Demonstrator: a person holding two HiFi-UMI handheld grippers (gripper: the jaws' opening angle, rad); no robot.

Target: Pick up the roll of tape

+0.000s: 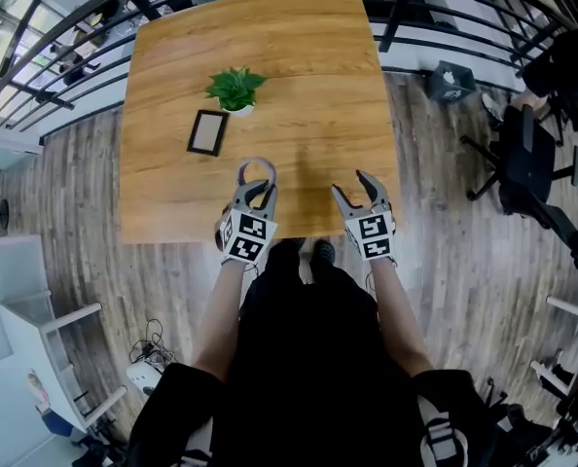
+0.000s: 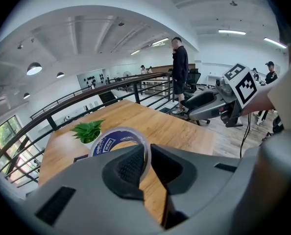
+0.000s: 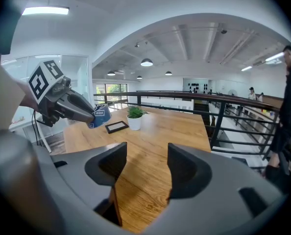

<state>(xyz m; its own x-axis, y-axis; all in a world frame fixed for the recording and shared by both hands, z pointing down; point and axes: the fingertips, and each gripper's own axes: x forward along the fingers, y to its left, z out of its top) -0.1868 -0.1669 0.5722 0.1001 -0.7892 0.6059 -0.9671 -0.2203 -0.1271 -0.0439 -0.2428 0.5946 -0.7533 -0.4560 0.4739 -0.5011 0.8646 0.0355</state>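
My left gripper [image 1: 257, 189] is shut on the roll of tape [image 1: 257, 171], a clear ring with a blue printed core, and holds it off the wooden table [image 1: 299, 66] near the front edge. In the left gripper view the tape [image 2: 117, 140] stands upright with its wall pinched between the two jaws. The right gripper view shows the same roll [image 3: 100, 115] at the tip of the left gripper [image 3: 92, 114]. My right gripper [image 1: 359, 191] is open and empty over the front right of the table, its jaws [image 3: 146, 165] wide apart.
A small potted plant [image 1: 235, 89] and a dark framed tablet [image 1: 208, 132] sit on the table's left half. A black railing [image 1: 65, 66] runs round the far side. An office chair [image 1: 523, 163] stands to the right, and a person [image 2: 180, 67] stands beyond the table.
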